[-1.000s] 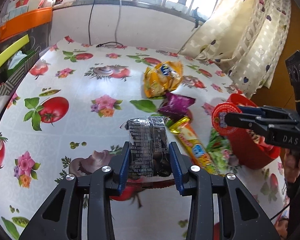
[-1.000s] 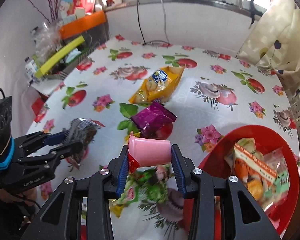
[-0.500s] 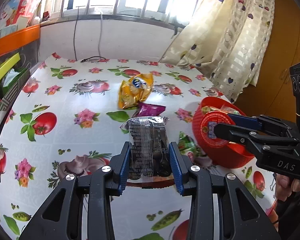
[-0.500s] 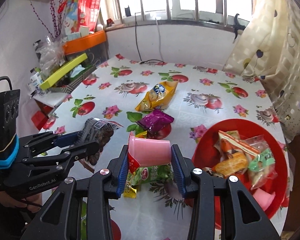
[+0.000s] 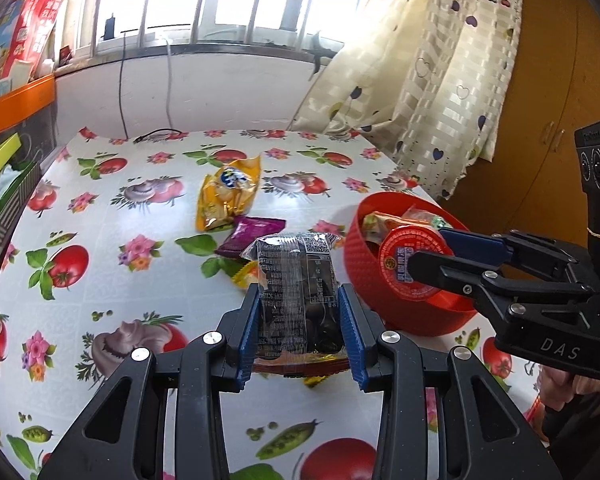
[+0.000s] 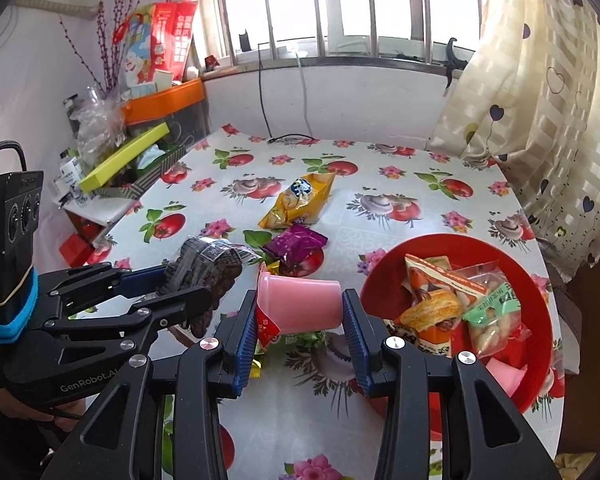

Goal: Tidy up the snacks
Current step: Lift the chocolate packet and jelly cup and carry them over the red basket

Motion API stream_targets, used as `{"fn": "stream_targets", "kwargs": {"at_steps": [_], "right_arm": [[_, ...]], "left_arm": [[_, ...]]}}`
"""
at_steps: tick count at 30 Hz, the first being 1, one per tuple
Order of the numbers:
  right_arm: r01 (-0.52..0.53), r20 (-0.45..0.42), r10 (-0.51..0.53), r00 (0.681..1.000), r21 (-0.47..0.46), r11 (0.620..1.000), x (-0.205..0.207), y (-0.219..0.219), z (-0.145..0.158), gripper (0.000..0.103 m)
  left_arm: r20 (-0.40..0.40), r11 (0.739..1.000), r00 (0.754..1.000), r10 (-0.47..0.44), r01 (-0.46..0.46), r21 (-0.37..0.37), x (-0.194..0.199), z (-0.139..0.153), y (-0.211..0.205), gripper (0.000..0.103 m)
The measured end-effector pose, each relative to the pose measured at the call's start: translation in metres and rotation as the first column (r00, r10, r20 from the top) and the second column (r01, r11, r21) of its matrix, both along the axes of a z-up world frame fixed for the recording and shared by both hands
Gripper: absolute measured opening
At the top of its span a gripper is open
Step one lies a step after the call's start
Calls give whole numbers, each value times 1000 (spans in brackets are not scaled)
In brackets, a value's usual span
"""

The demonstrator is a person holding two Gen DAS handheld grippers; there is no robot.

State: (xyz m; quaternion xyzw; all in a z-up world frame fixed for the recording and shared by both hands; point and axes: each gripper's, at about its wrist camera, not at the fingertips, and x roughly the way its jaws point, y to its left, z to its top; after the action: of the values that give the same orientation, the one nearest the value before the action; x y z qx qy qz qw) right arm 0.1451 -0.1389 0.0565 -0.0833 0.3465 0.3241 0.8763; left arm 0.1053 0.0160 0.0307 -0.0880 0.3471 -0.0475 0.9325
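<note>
Left fingers (image 5: 300, 332) pinch the dark snack packet (image 5: 296, 288); right fingers (image 6: 302, 328) clamp the pink cup (image 6: 300, 306) sideways.

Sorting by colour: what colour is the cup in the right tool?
Pink cup with a red foil lid; clearest in the right wrist view.

Bare tablecloth (image 5: 112, 292) left; red bowl (image 5: 358, 256), loose snack packets (image 5: 226, 196) ahead

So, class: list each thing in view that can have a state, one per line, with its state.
left gripper: shut on dark snack packet
right gripper: shut on pink jelly cup, cup on its side
red bowl: partly filled with snack packets
yellow snack bag: lying on table
purple packet: lying on table
</note>
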Motion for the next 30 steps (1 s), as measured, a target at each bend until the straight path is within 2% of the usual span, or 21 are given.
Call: {"fn": "stream_targets", "kwargs": {"at_steps": [30], "right_arm": [[139,1,-139,990,30,990,5,-66,2,37]], "left_arm": [[0,988,988,-153,153,33,25,9,-68,39]]}}
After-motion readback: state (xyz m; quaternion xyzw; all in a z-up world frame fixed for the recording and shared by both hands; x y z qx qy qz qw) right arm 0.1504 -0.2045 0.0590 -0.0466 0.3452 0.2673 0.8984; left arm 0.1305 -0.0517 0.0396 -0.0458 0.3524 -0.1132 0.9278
